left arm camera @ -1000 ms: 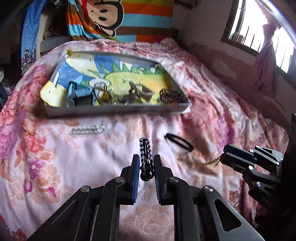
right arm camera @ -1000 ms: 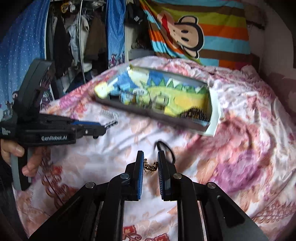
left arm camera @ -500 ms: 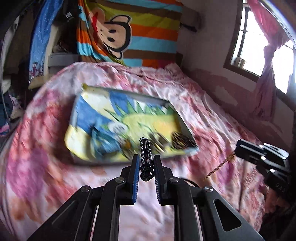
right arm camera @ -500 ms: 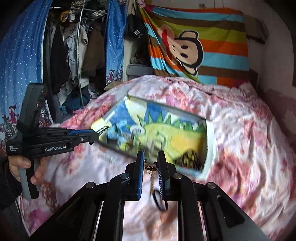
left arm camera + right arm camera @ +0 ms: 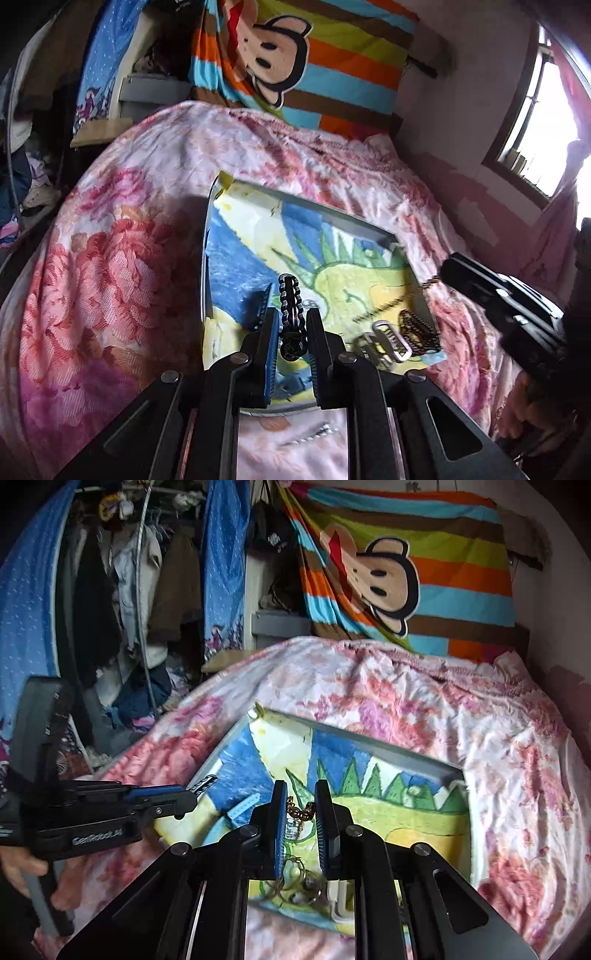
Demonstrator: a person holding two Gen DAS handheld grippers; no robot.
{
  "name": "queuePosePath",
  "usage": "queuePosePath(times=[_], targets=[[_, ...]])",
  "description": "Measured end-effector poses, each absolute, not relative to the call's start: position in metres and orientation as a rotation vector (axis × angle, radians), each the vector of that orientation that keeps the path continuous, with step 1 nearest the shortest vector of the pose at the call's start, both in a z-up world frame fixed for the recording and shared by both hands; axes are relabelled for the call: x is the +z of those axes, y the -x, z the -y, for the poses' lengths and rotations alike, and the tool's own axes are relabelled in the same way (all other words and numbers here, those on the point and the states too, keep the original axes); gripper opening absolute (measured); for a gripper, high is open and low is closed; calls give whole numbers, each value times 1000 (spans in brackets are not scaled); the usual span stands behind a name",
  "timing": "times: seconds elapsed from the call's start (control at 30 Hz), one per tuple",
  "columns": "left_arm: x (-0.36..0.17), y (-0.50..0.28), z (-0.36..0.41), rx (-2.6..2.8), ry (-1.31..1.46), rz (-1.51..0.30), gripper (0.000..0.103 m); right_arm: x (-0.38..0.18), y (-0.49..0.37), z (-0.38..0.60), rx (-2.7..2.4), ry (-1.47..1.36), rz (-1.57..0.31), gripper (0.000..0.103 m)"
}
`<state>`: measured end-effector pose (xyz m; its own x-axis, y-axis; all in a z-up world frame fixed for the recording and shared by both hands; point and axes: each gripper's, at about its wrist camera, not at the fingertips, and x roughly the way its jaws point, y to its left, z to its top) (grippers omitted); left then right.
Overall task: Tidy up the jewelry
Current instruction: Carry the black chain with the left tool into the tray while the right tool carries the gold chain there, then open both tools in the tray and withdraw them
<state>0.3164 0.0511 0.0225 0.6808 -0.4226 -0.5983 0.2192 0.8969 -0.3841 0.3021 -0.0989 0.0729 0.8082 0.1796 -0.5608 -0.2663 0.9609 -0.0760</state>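
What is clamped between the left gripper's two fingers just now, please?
A black beaded bracelet, pinched in the left gripper above the tray; the left wrist view shows it.

two grippers, one tray, several pieces of jewelry

one beaded bracelet (image 5: pixel 291 310), one gold chain (image 5: pixel 301 814), one tray (image 5: pixel 205 258), two grippers: left gripper (image 5: pixel 291 332), right gripper (image 5: pixel 301 812).

A bed (image 5: pixel 122 258) fills most of the room, covered with a pink floral bedspread (image 5: pixel 424 701). Behind its head hangs a striped cloth with a cartoon monkey (image 5: pixel 376 579). On the right, a dark-framed window (image 5: pixel 535 122) lets in bright daylight beside a pink curtain (image 5: pixel 565 74), set in a pinkish wall (image 5: pixel 454 122). To the left, clothes hang crowded on a rack (image 5: pixel 122 579) between blue dotted curtains (image 5: pixel 26 602).
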Motion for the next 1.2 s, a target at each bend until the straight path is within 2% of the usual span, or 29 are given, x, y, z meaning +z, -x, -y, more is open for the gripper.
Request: queuePosePath(times=[0.37,0.63,0.67,0.73,0.77,0.8,0.93,1.0,1.07,1.13,1.2], targets=[[-16,-347,-48,-339,342,-885,14,6,-325,105,234,164,-719,13],[-19,-347,-40,-317,320,-893,15,-3,-324,121,239,137,-746,14],[-19,-347,-40,-319,328,-894,15,-2,-323,122,236,138,-745,18],[-20,-346,-42,-314,342,-903,16,1,-319,128,229,129,-730,34],[-21,-345,-42,-305,344,-910,18,3,-317,130,229,122,-721,48],[-20,-344,-42,-298,343,-911,19,7,-313,136,228,106,-702,52],[-11,-334,-38,-290,317,-888,27,21,-303,153,208,74,-663,55],[-5,-328,-36,-283,304,-873,36,28,-297,162,192,55,-639,62],[3,-318,-36,-265,302,-840,64,37,-287,173,175,30,-611,67],[12,-307,-38,-249,315,-791,72,47,-273,184,162,7,-572,74],[22,-296,-37,-243,308,-760,75,54,-261,191,158,-3,-544,81]])
